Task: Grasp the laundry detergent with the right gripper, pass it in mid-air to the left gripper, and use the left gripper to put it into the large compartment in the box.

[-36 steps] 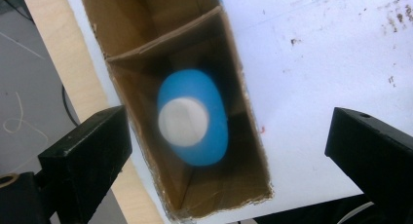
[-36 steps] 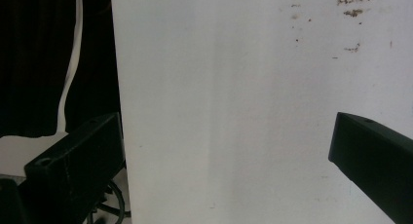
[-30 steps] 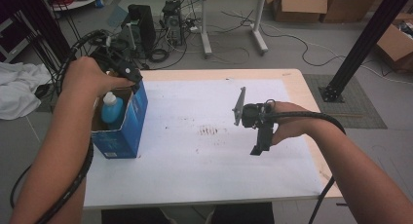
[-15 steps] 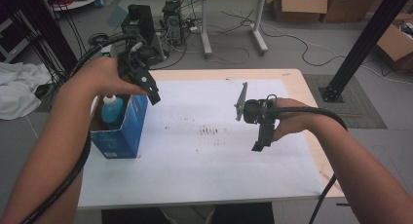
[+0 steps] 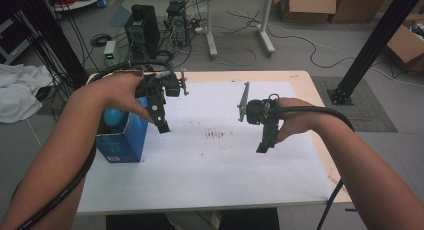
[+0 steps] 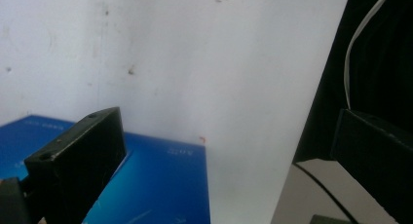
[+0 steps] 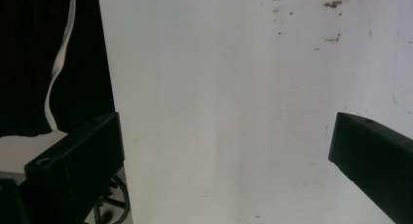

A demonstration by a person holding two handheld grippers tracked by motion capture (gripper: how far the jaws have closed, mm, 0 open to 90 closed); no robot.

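Lifted my left gripper (image 5: 161, 121) clear of the blue box (image 5: 122, 140), now beside it. Both grippers' jaws gape, empty; right gripper (image 5: 265, 140) well apart from the box.

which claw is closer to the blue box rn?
The left claw: it hangs beside the open blue cardboard box at the table's left edge, jaws spread. The right claw is out over the bare white tabletop.
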